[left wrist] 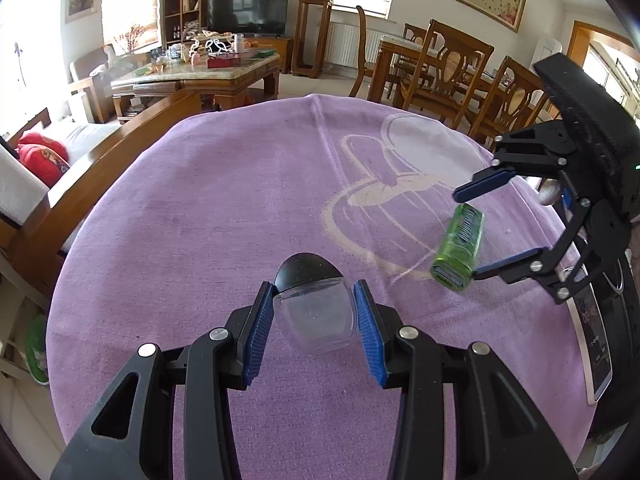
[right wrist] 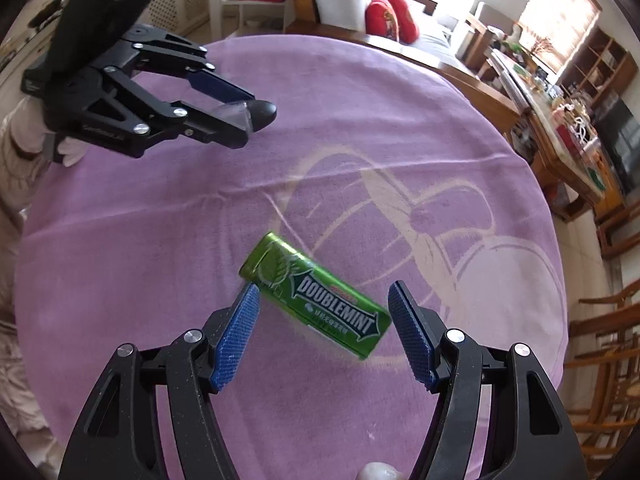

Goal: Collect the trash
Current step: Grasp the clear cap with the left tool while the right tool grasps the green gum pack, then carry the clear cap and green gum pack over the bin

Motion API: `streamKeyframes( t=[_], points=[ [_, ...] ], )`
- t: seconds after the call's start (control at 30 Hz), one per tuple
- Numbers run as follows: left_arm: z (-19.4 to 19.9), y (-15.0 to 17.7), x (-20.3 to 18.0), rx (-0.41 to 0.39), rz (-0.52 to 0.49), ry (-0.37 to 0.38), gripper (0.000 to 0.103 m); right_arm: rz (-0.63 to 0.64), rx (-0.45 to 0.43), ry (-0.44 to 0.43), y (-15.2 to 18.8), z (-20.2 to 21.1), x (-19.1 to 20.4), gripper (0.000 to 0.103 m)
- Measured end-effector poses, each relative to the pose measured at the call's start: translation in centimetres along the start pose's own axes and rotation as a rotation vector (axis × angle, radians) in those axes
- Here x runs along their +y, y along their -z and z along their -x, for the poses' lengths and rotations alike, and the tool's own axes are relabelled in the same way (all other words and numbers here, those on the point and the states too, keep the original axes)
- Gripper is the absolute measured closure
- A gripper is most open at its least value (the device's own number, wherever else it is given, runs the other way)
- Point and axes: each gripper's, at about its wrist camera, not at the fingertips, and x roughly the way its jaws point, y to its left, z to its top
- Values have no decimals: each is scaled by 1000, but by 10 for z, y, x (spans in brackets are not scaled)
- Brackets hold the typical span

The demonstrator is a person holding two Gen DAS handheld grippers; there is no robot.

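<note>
Room: a living and dining room lies around the work area, with wooden dining chairs [left wrist: 448,68], a low wooden coffee table [left wrist: 196,76] crowded with small things, a dark television [left wrist: 248,10] and a red cushion [left wrist: 42,156] on a sofa.
Table: the table [left wrist: 208,208] is covered by a purple cloth with a pale line drawing printed on it.
Left tool: the left tool [left wrist: 314,314] hangs above the cloth, angled downward, its blue pads closed partway on a small clear bottle; in the right wrist view the left tool [right wrist: 244,110] shows at upper left, borne by a hand in a white glove [right wrist: 72,148].
Right tool: the right tool [right wrist: 324,330] points steeply down with its jaws standing wide; the gum pack is between them but neither pad presses on it. In the left wrist view it enters from the right edge [left wrist: 468,234].
Gum pack: a green Doublemint gum pack [right wrist: 320,298] is on the purple cloth, slanted across the gap between the right tool's pads and near the pale drawing; in the left wrist view it [left wrist: 458,246] is right of the bottle, well apart from it.
Bottle: the clear bottle [left wrist: 316,316] with a rounded black cap [left wrist: 306,272] is clamped in the left tool, cap pointing away from the tool, clear of the cloth.
</note>
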Motion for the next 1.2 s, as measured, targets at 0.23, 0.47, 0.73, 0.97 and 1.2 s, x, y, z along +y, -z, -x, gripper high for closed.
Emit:
streamKeyframes(
  t=[0.23, 0.47, 0.73, 0.97, 1.2],
  points=[
    [1, 1, 0, -1, -2, 12, 62, -159, -33, -89, -6, -8, -11, 72],
    [13, 0, -7, -62, -31, 22, 62, -413, -145, -80, 16, 14, -13, 72],
    [36, -25, -72, -163, -118, 144, 62, -748, -478, -20, 105, 102, -12, 72],
    [34, -59, -198, -194, -264, 326, 62, -1079, -707, 267, 257, 190, -3, 72],
    [-3, -68, -344, -109, -416, 498, 62, -1350, -745, 444, 398, 210, 19, 72]
  ],
)
